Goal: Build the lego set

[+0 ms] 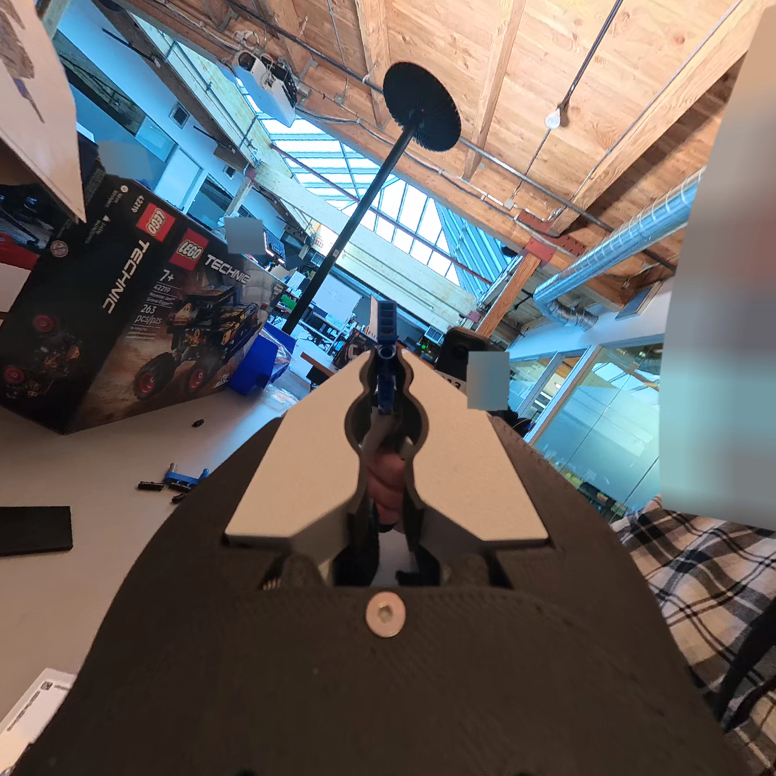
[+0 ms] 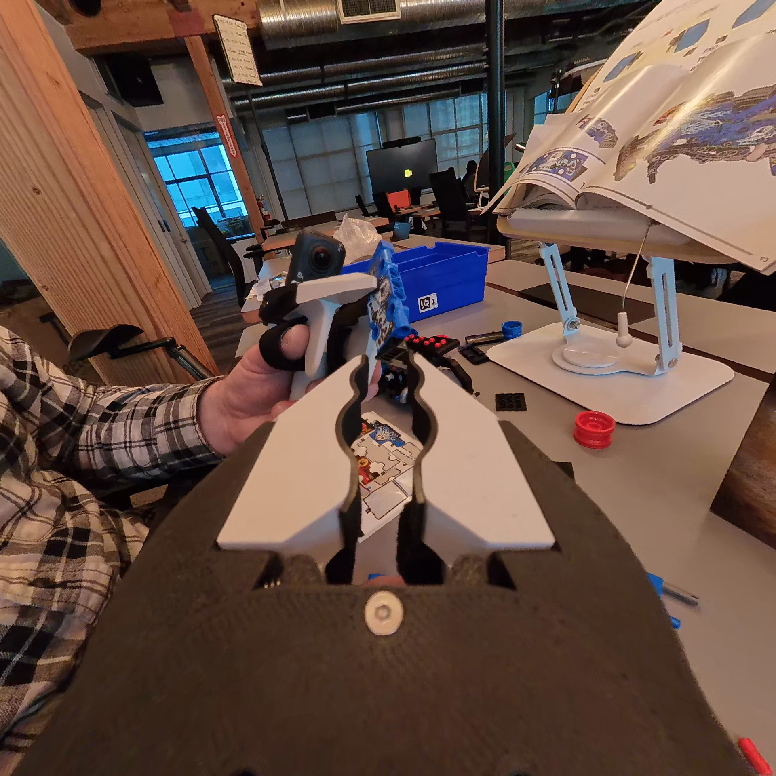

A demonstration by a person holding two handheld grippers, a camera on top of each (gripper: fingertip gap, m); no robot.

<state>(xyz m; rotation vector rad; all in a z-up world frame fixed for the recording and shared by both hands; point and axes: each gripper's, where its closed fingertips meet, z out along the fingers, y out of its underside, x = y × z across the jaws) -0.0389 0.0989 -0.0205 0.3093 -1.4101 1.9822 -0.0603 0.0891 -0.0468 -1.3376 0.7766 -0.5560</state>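
My left gripper [image 1: 386, 355] points up and is shut on a blue Lego panel [image 1: 386, 323] that sticks out past its tips. In the right wrist view a hand holds the left gripper [image 2: 378, 289] upright, and the panel [image 2: 388, 294] shows a sticker on its face. My right gripper [image 2: 389, 359] is open with a narrow gap. Its tips sit just below the panel's lower end and I cannot tell if they touch it. A black assembly with red pins [image 2: 432, 344] lies on the table behind.
A sticker sheet [image 2: 382, 457] lies under the right gripper. An open instruction booklet [image 2: 672, 126] rests on a white stand [image 2: 609, 369] at the right. Also here are a red wheel hub [image 2: 594, 429], a blue bin [image 2: 441, 273], the Lego box [image 1: 126, 315] and loose pins [image 1: 184, 478]. Left tips to right tips: about 4 cm.
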